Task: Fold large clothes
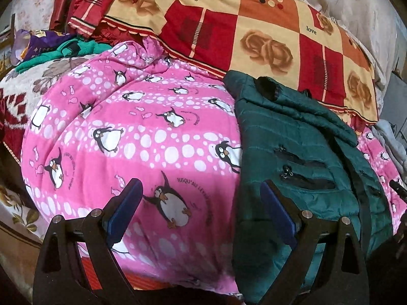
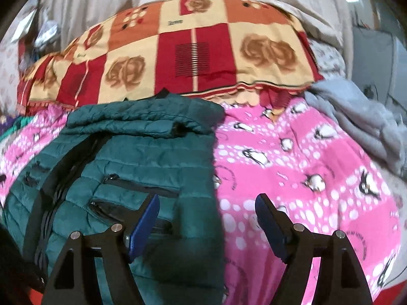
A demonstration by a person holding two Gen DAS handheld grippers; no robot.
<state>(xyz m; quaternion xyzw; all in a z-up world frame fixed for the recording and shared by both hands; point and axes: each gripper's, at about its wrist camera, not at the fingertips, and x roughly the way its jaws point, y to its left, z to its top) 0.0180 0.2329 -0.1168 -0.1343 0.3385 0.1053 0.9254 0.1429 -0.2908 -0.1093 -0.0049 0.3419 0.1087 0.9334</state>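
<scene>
Left wrist view: a dark green quilted jacket (image 1: 300, 152) lies on a pink blanket printed with penguins (image 1: 142, 137), toward the right side of the picture, its sleeve folded across the top and two zipped pockets showing on the front. The left gripper (image 1: 201, 198) hovers above the jacket's left edge with its jaws spread wide and nothing between them; one blue pad sits over the pink blanket, the other over the green fabric. Behind lies a checked red, orange and cream cover with rose prints (image 1: 254, 25). In the right wrist view the jacket (image 2: 142, 157) fills the left half, and the right gripper (image 2: 207, 211) straddles its right edge, jaws apart and empty. A grey garment (image 2: 361, 117) is bunched at the far right on the pink blanket (image 2: 318, 167).
</scene>
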